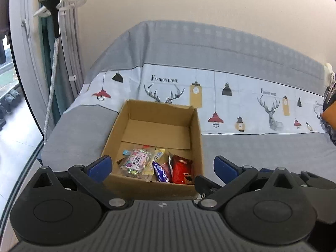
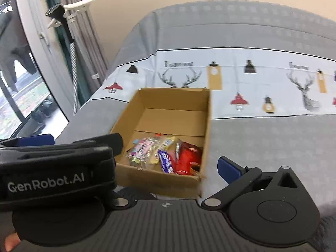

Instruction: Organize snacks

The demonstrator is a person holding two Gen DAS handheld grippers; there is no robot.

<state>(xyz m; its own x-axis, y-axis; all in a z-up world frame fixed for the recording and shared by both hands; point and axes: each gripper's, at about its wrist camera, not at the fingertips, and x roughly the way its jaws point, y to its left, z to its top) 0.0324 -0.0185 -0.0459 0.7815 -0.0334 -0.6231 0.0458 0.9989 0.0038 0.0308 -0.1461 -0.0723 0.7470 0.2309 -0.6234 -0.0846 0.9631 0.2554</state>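
Left hand-held gripper (image 1: 162, 166) fills the bottom of its wrist view, blue pads (image 1: 100, 166) spread wide, nothing between them, jaws fully apart and empty. Right hand-held gripper (image 2: 168, 163) also stands wide, empty; only its right blue pad (image 2: 227, 169) shows clearly, the left side is covered by the other gripper body labelled GenRobot.AI. A fingertip (image 2: 11, 242) shows at the bottom left corner of the right view.

Cardboard box (image 1: 197, 138) sits open-topped on the bed (image 1: 262, 153), just ahead of both grippers. Snacks lie bunched at the near end of the box floor, far end bare: 1 clear candy bag with pink label (image 1: 136, 161), 1 yellow packet (image 1: 156, 157), 1 purple-blue wrapper (image 1: 160, 172), 1 red packet (image 1: 181, 169). Packets overlap and touch each other; the red one leans against the right wall.

Bed sheet is grey with a pale band (image 1: 231, 96) printed with lamps and deer heads. Garment steamer (image 1: 55, 10) with hose stands left, by curtains (image 1: 69, 48) and window (image 2: 21, 96).
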